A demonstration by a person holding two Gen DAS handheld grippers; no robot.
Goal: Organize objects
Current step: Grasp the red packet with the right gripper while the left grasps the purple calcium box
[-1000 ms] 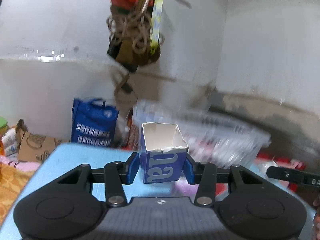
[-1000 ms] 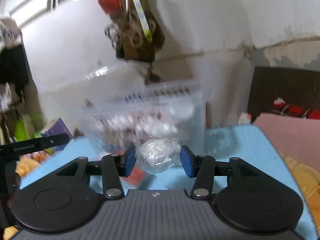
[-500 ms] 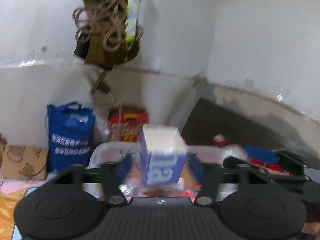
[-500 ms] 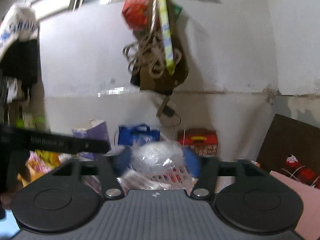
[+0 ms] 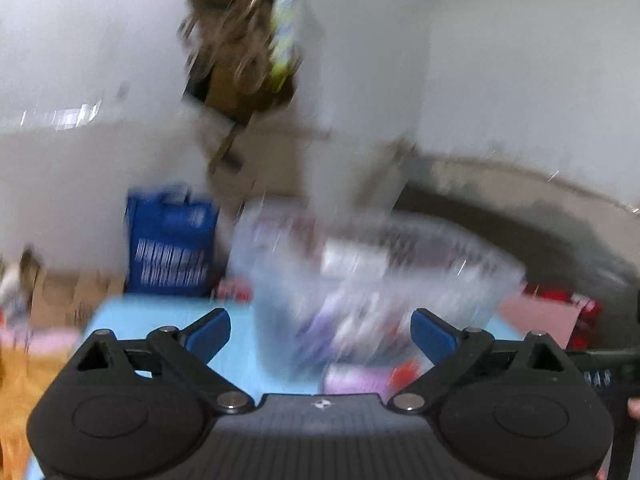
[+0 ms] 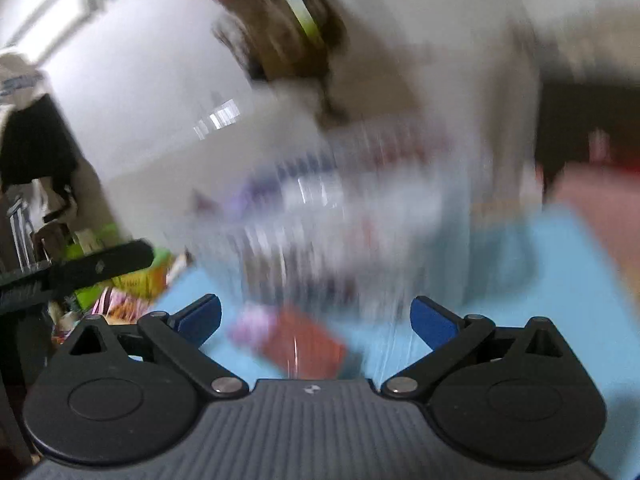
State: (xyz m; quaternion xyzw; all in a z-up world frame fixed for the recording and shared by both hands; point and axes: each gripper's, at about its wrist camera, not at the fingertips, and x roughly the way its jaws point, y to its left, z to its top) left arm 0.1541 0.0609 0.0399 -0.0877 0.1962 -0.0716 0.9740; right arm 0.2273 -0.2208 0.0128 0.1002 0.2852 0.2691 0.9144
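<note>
At twelve o'clock from my left gripper (image 5: 320, 334) sits the clear bin (image 5: 372, 280), loose packets (image 6: 300, 340) at its foot. Both it and my right gripper (image 6: 316, 322) are spreading, nothing between the jaws. Blurred as I am, a hasty reach could knock the bin.

We see a light blue table top (image 5: 168, 320) under a clear plastic bin (image 5: 372, 292) whose blurred contents show purple, white and red. Behind it stands a royal blue bag (image 5: 172, 248) with white print, and both grippers carry blue finger pads (image 6: 200, 318) on black arms.
</note>
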